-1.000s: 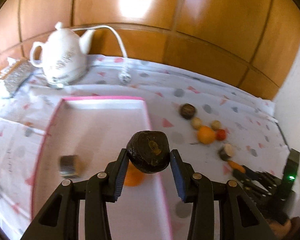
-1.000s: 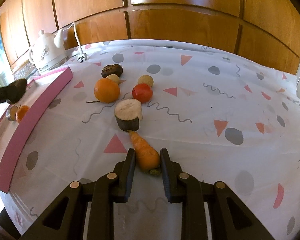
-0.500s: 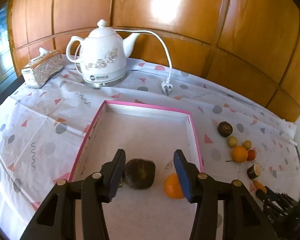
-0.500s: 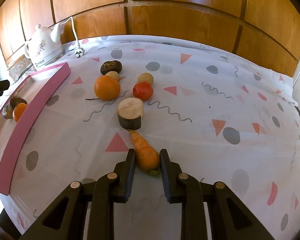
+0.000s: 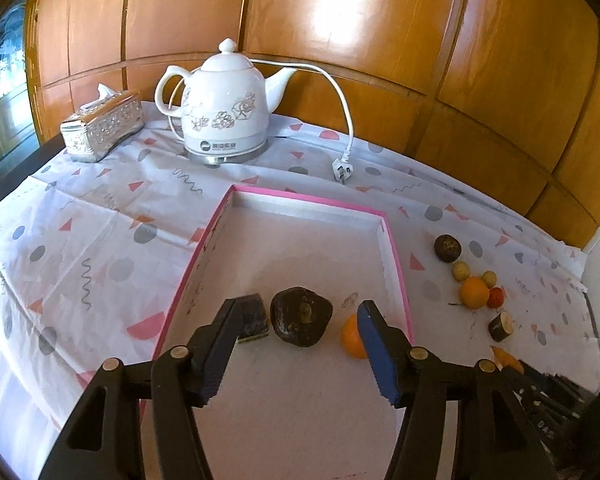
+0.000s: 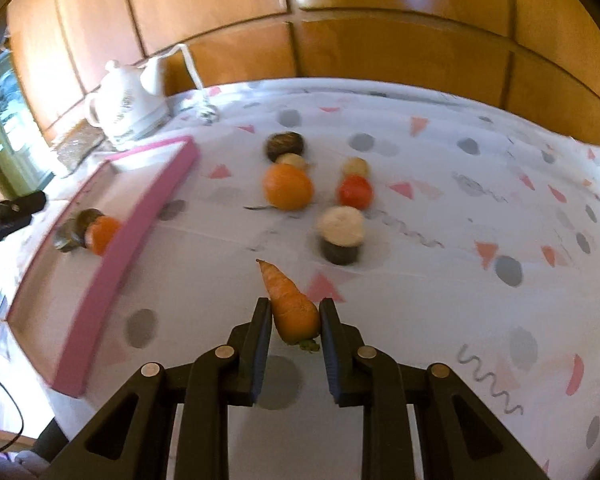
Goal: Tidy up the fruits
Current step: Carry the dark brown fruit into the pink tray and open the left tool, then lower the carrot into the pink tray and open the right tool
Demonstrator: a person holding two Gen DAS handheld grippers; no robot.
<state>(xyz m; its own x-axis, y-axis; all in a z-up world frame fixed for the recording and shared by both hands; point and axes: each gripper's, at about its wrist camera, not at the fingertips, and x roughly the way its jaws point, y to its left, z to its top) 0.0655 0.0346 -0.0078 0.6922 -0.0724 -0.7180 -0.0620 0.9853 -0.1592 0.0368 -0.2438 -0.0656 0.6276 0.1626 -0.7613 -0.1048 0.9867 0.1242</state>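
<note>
My left gripper (image 5: 296,344) is open and empty above the pink-rimmed tray (image 5: 392,248). In the tray lie a dark brown fruit (image 5: 301,316), a dark cut piece (image 5: 253,317) and a small orange (image 5: 353,338). My right gripper (image 6: 294,334) is shut on a carrot (image 6: 290,306) and holds it above the tablecloth, its shadow below. On the cloth remain an orange (image 6: 288,187), a red tomato (image 6: 355,192), a dark fruit (image 6: 285,145), two small pale fruits (image 6: 355,167) and a cut root piece (image 6: 341,234).
A white electric kettle (image 5: 224,106) with its cord and plug (image 5: 342,170) stands at the back. A silver tissue box (image 5: 102,126) sits left of it. Wooden panels line the wall behind. The tray's pink side (image 6: 128,246) lies left of the right gripper.
The left gripper let go of the dark fruit into the tray, opened wide and drew back. The right gripper lifted the carrot off the cloth and moved left toward the tray.
</note>
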